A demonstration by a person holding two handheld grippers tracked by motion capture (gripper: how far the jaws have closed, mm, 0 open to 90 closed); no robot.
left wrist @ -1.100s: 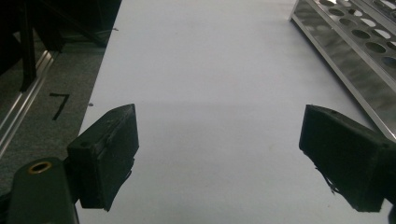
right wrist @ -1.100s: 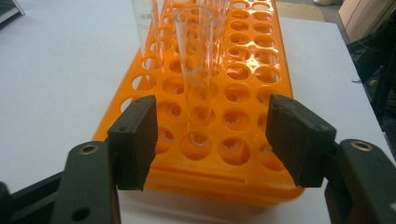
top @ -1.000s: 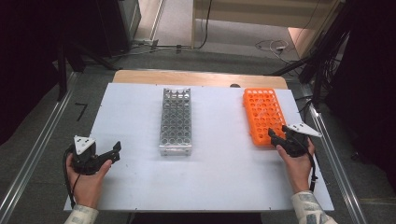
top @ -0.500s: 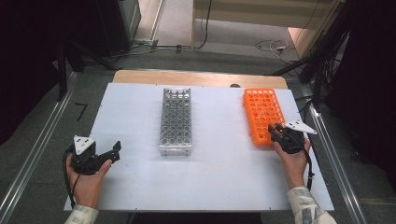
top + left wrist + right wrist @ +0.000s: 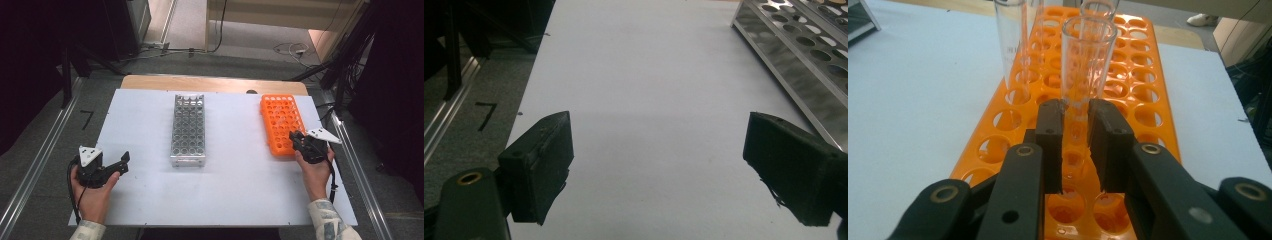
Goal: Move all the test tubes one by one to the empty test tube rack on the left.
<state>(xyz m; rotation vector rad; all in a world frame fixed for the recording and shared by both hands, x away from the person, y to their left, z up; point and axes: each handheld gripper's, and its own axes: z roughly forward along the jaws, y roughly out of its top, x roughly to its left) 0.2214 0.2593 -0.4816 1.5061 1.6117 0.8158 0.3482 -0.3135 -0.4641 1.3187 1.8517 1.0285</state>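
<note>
An orange tube rack (image 5: 280, 122) lies at the right of the white table. In the right gripper view a clear glass test tube (image 5: 1087, 55) stands upright in the orange rack (image 5: 1143, 85). My right gripper (image 5: 1075, 130) has just been closing, and its pads now press on the tube's lower part. From above, that right gripper (image 5: 299, 141) sits at the rack's near right corner. At the table's near left my left gripper (image 5: 124, 160) rests low, and its own view has the left gripper (image 5: 659, 165) wide open over bare table.
A silver metal rack (image 5: 188, 129) with several empty holes lies mid-table; its side (image 5: 804, 60) is at the right of the left gripper view. Two more glass tubes (image 5: 1013, 45) stand farther back in the orange rack. Metal rails run along both sides of the table.
The right gripper's jaws have closed together onto the test tube at the orange rack's near end. Both hands have stayed where they were.
</note>
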